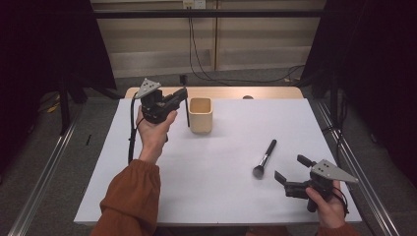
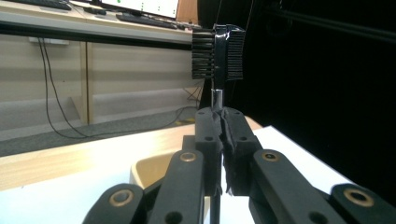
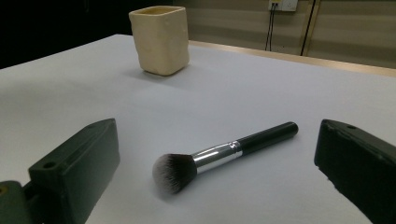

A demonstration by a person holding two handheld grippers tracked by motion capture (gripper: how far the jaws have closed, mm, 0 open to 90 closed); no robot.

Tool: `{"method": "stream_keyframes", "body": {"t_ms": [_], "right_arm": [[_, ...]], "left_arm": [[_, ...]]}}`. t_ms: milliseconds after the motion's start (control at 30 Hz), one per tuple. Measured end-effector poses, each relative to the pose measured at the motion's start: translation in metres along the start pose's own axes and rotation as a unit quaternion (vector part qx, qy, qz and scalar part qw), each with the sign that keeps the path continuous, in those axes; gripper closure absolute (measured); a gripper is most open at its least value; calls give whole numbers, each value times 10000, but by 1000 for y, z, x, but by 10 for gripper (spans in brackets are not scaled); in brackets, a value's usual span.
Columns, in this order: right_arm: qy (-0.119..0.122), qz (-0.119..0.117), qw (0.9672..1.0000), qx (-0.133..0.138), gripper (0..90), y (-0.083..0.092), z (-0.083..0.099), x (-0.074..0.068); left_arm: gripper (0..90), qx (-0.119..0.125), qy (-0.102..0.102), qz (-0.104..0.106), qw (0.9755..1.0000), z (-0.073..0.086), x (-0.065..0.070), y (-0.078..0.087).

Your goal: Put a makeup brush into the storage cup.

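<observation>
Left gripper (image 1: 181,98) is up above the counter (image 1: 216,187) near its far edge, fingers (image 2: 212,135) clamped tight on the thin handle of a black brow comb brush (image 2: 218,53), which stands upright, bristled head on top. It hangs just beside the cream square cup (image 1: 200,115), which sits on the counter near the far edge. Over by the near right corner, the right gripper (image 1: 290,171) sits low, fingers (image 3: 74,168) wide apart, nothing between them. Just ahead of it, a powder brush (image 3: 219,154) lies flat on the counter, fluffy head toward the near edge.
</observation>
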State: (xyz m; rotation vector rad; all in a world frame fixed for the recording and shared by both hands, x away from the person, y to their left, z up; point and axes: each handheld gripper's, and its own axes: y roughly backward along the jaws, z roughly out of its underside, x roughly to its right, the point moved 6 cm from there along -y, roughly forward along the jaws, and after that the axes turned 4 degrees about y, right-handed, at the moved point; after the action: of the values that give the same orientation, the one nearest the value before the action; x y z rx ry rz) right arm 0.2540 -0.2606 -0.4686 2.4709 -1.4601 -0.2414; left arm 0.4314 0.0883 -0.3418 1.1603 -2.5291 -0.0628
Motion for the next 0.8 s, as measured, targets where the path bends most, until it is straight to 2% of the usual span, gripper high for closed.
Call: {"method": "stream_keyframes", "body": {"t_ms": [167,200,267,433,467,667,800], "right_arm": [[5,-13,10000,2,0,0,0,0],[20,-19,10000,-5,0,0,0,0],[18,-22,10000,-6,0,0,0,-1],[17,-27,10000,-2,0,-1,0,0],[19,-22,10000,1,0,0,0,0],[1,-6,10000,-1,0,1,1,1],[16,-16,10000,8,0,1,1,1]], "left_arm": [[860,12,-135,-29,9999,-7,1,-9],[860,13,-219,-117,9997,-10,1,-14],[860,29,-230,-113,9997,-11,0,-17],[860,52,-111,-41,9999,-21,2,-27],[860,50,-131,-87,9999,-23,2,-28],[860,174,-248,-54,9995,-28,4,-42],[860,154,-227,-74,9996,-27,4,-49]]}}
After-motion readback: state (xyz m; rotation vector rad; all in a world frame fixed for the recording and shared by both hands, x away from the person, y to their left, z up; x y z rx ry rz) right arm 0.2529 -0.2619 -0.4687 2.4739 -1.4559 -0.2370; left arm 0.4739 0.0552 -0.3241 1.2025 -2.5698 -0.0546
